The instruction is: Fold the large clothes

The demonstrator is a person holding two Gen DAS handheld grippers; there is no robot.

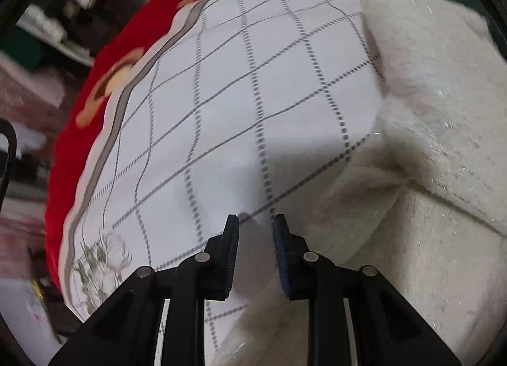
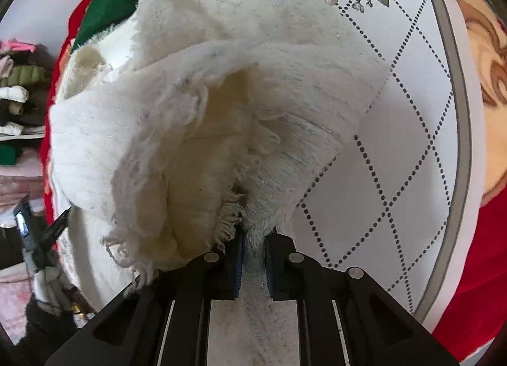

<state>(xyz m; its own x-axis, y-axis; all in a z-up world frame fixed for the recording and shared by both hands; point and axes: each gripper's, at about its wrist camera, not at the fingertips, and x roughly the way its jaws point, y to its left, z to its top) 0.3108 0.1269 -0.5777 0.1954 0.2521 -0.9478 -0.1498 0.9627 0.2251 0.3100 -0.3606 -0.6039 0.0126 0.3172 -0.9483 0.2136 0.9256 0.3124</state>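
Kept the left hand-held gripper [image 1: 256, 223] released, nothing between its fingers, above the checked white cloth [image 1: 221, 97] on the tabletop, the cream fluffy garment [image 1: 427, 160] just to its right. Clenched the right hand-held gripper [image 2: 253, 236] on that garment's fringed edge, bunched in folds.

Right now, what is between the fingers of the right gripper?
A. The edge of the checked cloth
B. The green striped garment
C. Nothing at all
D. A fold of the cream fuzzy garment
D: in the right wrist view the right gripper pinches the frayed edge of the cream fuzzy garment.
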